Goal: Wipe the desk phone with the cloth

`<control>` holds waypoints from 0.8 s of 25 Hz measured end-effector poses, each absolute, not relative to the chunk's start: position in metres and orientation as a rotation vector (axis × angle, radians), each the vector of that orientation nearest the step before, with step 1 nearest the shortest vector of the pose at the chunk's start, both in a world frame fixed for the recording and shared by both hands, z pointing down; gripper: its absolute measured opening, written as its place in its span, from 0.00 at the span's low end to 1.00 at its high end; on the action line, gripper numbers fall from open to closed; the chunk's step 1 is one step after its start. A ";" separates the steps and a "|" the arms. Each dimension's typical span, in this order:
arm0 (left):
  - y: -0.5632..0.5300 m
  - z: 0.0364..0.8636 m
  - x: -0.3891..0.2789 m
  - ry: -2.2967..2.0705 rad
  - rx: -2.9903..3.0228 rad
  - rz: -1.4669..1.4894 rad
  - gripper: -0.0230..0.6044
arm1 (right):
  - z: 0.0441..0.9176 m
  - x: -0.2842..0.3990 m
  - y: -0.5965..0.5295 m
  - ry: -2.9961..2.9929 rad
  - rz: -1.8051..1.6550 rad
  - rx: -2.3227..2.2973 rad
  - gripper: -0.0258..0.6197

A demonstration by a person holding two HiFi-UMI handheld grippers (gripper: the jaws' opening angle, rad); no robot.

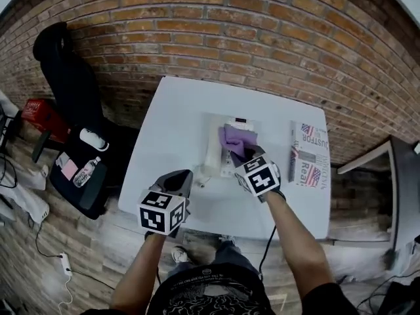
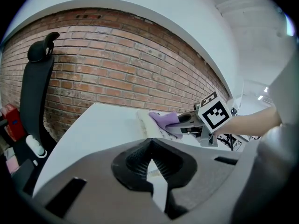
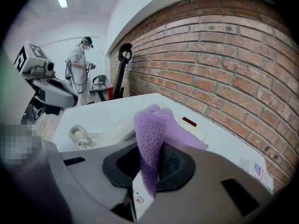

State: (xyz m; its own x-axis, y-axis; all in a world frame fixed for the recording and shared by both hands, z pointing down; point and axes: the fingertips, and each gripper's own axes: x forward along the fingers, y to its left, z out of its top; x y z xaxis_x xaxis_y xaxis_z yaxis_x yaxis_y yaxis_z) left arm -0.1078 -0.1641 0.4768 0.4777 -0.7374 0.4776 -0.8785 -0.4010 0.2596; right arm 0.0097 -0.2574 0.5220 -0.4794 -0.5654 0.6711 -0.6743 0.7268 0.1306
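Surface (image 1: 170,130) carries the desk phone (image 1: 215,151) mid-table, long axis running away from the person. Cloth (image 1: 235,138) sits on the phone, pinched in the right gripper (image 1: 241,155). Left gripper (image 1: 182,179) closed, empty, hovering near-left of the phone.

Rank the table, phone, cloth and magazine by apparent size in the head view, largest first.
1. Table, by far the largest.
2. Phone and magazine: about alike, and the cloth covers part of the phone, so I won't rank them.
3. Cloth, the smallest.
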 end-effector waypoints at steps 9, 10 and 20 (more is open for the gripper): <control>-0.147 0.477 -0.114 -1.300 2.285 0.404 0.05 | 0.530 0.006 -0.228 -2.193 0.230 0.958 0.11; -0.145 0.477 -0.114 -1.295 2.290 0.405 0.05 | 0.532 0.006 -0.224 -2.191 0.236 0.961 0.11; -0.128 0.478 -0.117 -1.255 2.321 0.406 0.05 | 0.542 0.005 -0.193 -2.173 0.280 0.980 0.11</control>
